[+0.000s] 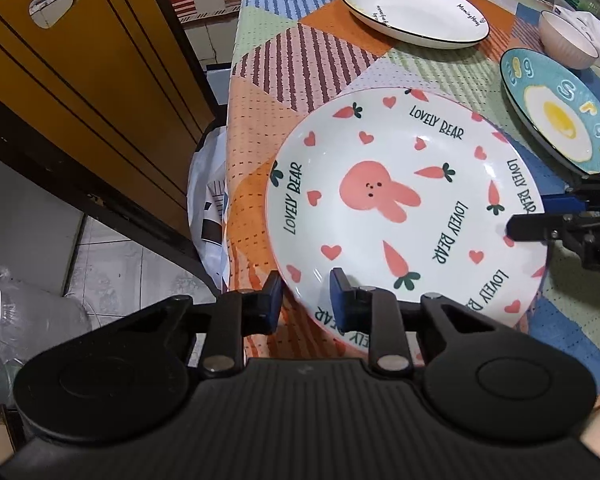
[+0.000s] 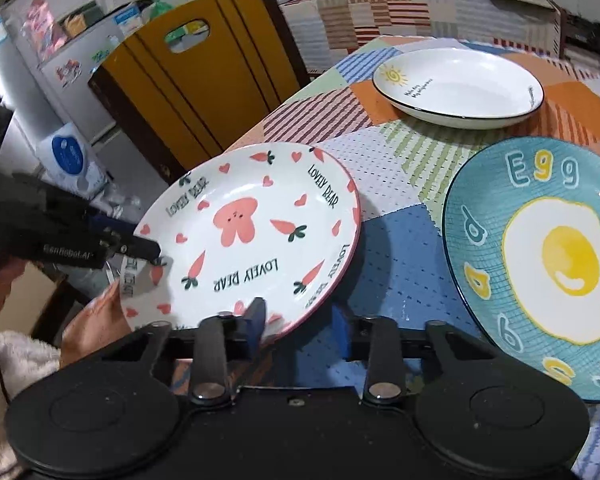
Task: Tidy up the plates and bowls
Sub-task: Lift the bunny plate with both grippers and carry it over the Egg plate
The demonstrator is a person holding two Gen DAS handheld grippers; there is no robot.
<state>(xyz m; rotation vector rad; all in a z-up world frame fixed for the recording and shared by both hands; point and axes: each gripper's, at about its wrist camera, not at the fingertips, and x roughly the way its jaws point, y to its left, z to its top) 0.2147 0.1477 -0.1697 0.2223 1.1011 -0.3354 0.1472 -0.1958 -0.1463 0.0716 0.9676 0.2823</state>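
Here, round glossy bunny plate (image 1: 400, 208)

Home kitchen: fridge (image 2: 40, 60), tableclothed table (image 2: 400, 140).

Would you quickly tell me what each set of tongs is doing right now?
Left tongs: open, straddling the rabbit plate rim.
Right tongs: open, straddling the same plate's rim.

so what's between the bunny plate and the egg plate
Nothing stands there. In the right wrist view the stretch between the bunny plate and the egg plate is bare tablecloth, a blue patch.
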